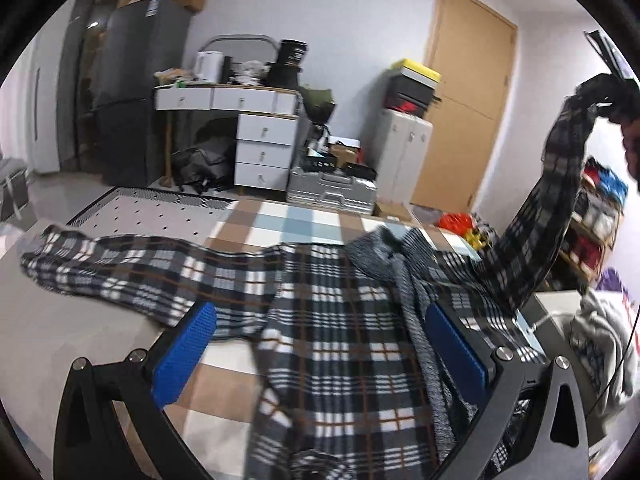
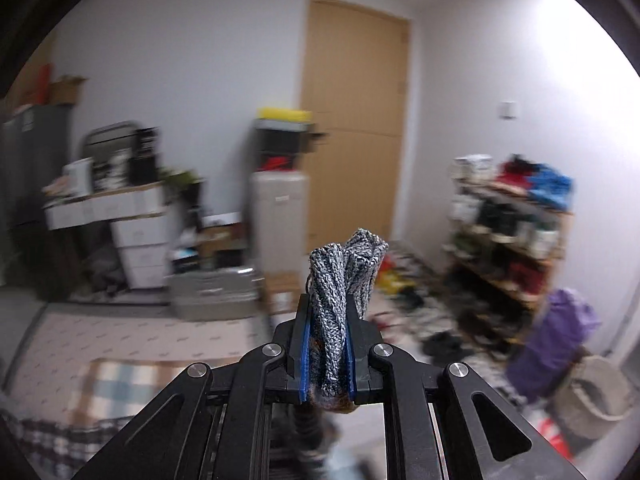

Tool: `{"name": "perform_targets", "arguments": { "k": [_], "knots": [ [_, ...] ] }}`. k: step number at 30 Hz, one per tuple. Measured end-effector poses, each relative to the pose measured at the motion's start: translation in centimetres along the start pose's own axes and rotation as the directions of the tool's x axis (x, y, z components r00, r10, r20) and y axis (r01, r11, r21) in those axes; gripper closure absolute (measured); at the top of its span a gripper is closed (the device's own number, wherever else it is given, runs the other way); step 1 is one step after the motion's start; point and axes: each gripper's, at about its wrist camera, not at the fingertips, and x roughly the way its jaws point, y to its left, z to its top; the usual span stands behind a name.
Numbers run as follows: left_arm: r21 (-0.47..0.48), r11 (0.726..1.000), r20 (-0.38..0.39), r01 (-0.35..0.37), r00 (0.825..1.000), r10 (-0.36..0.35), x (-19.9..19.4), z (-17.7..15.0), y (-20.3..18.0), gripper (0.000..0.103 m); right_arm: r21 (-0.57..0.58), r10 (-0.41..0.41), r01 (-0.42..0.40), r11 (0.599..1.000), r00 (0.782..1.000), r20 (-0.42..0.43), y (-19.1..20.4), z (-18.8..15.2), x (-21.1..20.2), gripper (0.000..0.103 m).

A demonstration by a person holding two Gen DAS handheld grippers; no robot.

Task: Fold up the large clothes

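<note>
Over on the left, one plaid sleeve (image 1: pixel 120 276) is lying flat and spread out across the checked bedcover (image 1: pixel 296 220), its far end near the bed's left edge. The fabric is looking soft and a bit fuzzy, like brushed flannel, in black, white and grey squares with thin brown lines. It is draping into every dip, so I am judging it limp and fairly light for its size, not slippery, and in no way fragile.

Moving toward the middle, the left gripper (image 1: pixel 320 348) is hovering low over the body of the plaid jacket (image 1: pixel 344 320), its blue ribbed pads standing wide apart and pressing on nothing. The cloth is only passing beneath them. A grey marled knit collar and front band (image 1: pixel 400 280) is running down the jacket; that knit looks thicker and firmer than the flannel, so it seems the better place to pinch.

On the right, the other sleeve (image 1: pixel 540 216) is rising steeply off the bed, pulled taut. The right gripper (image 2: pixel 328 356) is clamping its grey ribbed cuff (image 2: pixel 344 272) tightly between the blue pads, the knit bunching up above the fingers. A cuff is a sound handhold: doubled, grippy, unlikely to slide out. The long hanging sleeve will probably swing and twist as it is carried.
</note>
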Motion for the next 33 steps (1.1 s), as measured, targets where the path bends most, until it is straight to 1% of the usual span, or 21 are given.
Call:
{"name": "perform_targets", "arguments": {
  "k": [2,4,6,8,9,12,14,16,17,19,21,22,23,24,25,26,27,29,31,32,33],
  "knots": [
    [-0.022,1.0,0.004,-0.007,1.0,0.007,-0.5,0.0,1.1,0.001,-0.059,0.085,-0.087,0.994,0.996,-0.033,5.3,-1.8,1.0,0.09],
    [-0.042,0.999,0.009,-0.016,1.0,0.016,-0.9,0.0,2.2,0.001,-0.117,0.139,-0.145,0.982,0.988,-0.061,10.1,-4.3,2.0,0.09],
    [-0.061,0.998,0.018,-0.027,0.999,0.028,-1.2,0.1,3.2,0.001,-0.146,0.191,-0.208,0.967,0.974,-0.119,14.0,-6.8,3.5,0.09],
    [-0.087,0.995,0.032,-0.04,0.999,0.043,-1.6,0.3,4.3,0.001,-0.163,0.239,-0.273,0.948,0.95,-0.202,19.1,-10.9,5.7,0.09],
    [-0.099,0.994,0.042,-0.048,0.998,0.052,-1.8,0.4,4.7,0.001,-0.179,0.246,-0.289,0.94,0.942,-0.231,20.6,-12.5,6.5,0.09],
    [-0.119,0.99,0.069,-0.071,0.994,0.079,-2.2,0.7,5.7,0.001,-0.247,0.249,-0.346,0.905,0.903,-0.35,26.8,-19.2,9.5,0.09],
    [-0.132,0.989,0.076,-0.069,0.994,0.079,-2.4,0.8,6.5,0.001,-0.245,0.273,-0.403,0.882,0.86,-0.43,30.2,-23.5,11.3,0.09],
    [-0.147,0.987,0.077,-0.06,0.994,0.072,-2.4,0.8,7.0,0.001,-0.222,0.298,-0.44,0.87,0.828,-0.475,32.3,-26.8,11.7,0.09],
    [-0.15,0.987,0.077,-0.058,0.995,0.071,-2.4,0.8,7.1,0.001,-0.192,0.323,-0.471,0.861,0.797,-0.51,33.4,-28.5,12.4,0.09],
    [-0.149,0.988,0.08,-0.052,0.995,0.065,-2.5,0.8,7.1,0.001,-0.159,0.349,-0.51,0.845,0.753,-0.558,34.9,-30.4,13.0,0.09],
    [-0.142,0.989,0.081,-0.045,0.995,0.057,-2.5,0.9,7.0,0.001,-0.11,0.389,-0.539,0.835,0.721,-0.574,35.8,-31.8,13.3,0.088],
    [-0.137,0.99,0.083,-0.041,0.995,0.053,-2.5,0.9,6.9,0.001,-0.039,0.452,-0.587,0.809,0.663,-0.597,36.0,-32.3,13.7,0.088],
    [-0.132,0.99,0.084,-0.038,0.995,0.05,-2.5,0.9,6.9,0.001,0.011,0.485,-0.607,0.794,0.623,-0.613,35.9,-32.7,13.9,0.085],
    [-0.128,0.991,0.085,-0.035,0.995,0.046,-2.6,0.9,6.8,0.001,0.048,0.509,-0.62,0.783,0.595,-0.622,35.6,-32.4,14.0,0.071],
    [-0.126,0.992,0.086,-0.034,0.995,0.045,-2.7,0.9,6.7,0.001,0.114,0.568,-0.654,0.748,0.541,-0.62,35.4,-32.4,14.0,0.06],
    [-0.123,0.992,0.086,-0.032,0.995,0.043,-2.7,0.9,6.6,0.001,0.178,0.63,-0.692,0.7,0.48,-0.611,35.1,-32.3,13.8,0.031],
    [-0.123,0.992,0.086,-0.031,0.995,0.042,-2.8,0.9,6.6,0.001,0.222,0.669,-0.711,0.667,0.441,-0.599,34.6,-31.9,13.6,0.016],
    [-0.127,0.992,0.086,-0.026,0.996,0.037,-2.9,0.9,6.7,0.001,0.321,0.754,-0.738,0.594,0.37,-0.543,32.7,-30.2,13.0,0.015],
    [-0.128,0.991,0.084,-0.027,0.996,0.038,-2.9,0.9,6.6,0.001,0.385,0.798,-0.737,0.556,0.342,-0.496,31.0,-28.4,13.1,0.011],
    [-0.128,0.991,0.082,-0.03,0.996,0.04,-2.8,0.9,6.6,0.001,0.385,0.805,-0.738,0.555,0.359,-0.473,29.4,-27.6,13.1,0.004],
    [-0.127,0.991,0.077,-0.032,0.996,0.042,-2.7,0.9,6.6,0.001,0.367,0.793,-0.731,0.575,0.389,-0.469,28.4,-27.0,13.2,0.001]
  ]
}}
